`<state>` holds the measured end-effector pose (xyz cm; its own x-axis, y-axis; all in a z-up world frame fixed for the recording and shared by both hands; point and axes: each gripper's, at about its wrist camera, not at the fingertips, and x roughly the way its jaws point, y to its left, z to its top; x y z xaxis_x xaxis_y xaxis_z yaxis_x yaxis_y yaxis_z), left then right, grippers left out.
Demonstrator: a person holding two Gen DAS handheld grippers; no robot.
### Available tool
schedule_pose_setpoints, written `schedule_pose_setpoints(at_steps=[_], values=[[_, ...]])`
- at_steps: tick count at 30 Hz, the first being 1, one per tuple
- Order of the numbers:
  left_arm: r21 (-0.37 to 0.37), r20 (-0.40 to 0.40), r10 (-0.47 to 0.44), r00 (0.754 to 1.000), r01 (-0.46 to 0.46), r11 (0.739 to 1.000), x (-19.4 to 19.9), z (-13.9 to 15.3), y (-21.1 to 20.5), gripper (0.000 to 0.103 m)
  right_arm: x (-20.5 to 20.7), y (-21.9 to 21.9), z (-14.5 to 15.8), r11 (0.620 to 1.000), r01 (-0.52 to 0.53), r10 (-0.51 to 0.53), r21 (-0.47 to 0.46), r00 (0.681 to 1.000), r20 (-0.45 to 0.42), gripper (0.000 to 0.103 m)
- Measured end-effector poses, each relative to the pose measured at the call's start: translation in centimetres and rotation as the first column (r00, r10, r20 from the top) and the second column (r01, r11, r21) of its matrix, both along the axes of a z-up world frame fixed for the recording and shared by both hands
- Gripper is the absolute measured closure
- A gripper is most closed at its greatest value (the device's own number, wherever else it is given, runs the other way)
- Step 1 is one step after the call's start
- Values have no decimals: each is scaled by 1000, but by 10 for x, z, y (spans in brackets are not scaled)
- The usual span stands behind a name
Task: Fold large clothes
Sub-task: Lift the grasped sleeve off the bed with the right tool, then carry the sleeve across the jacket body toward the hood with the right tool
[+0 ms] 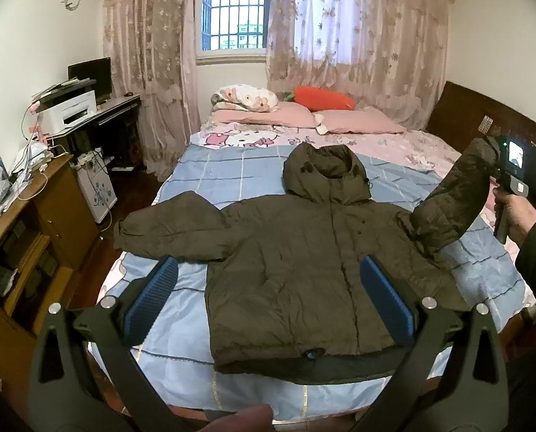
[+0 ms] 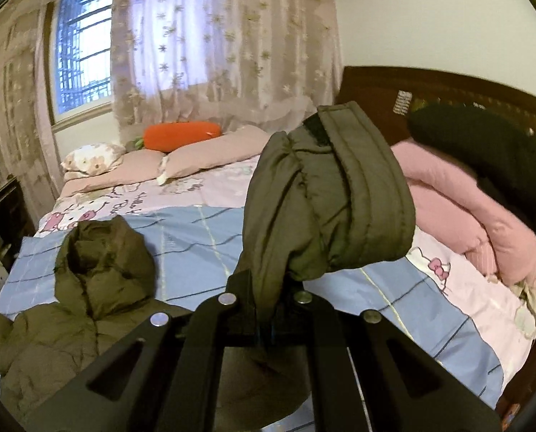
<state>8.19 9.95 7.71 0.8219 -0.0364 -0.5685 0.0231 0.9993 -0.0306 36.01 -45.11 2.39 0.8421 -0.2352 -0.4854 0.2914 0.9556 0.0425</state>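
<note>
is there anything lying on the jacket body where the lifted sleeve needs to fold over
Nothing visible. The right gripper holds the sleeve raised at the jacket's right side, and the chest is bare fabric. The left gripper hovers open above the lower half, not touching it, though it may need to stay clear.

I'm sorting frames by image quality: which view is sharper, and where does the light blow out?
Left wrist view: sharp, the jacket crisply textured, the window bright yet readable, strong fisheye bending at the edges. Right wrist view: softer and smeared, curtains glowing from backlight, the clamped sleeve cuff clearest.
</note>
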Motion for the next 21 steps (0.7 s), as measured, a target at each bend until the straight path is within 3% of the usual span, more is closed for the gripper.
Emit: schedule_pose_setpoints(at_steps=[10, 21], values=[[-44, 19, 31, 999, -31, 999, -9, 8, 21, 2, 11, 96, 20, 992, -115, 115, -50, 993, -12, 99], [-67, 13, 57, 998, -56, 996, -13, 8, 44, 2, 28, 203, 0, 971, -230, 226, -64, 972, -64, 99]])
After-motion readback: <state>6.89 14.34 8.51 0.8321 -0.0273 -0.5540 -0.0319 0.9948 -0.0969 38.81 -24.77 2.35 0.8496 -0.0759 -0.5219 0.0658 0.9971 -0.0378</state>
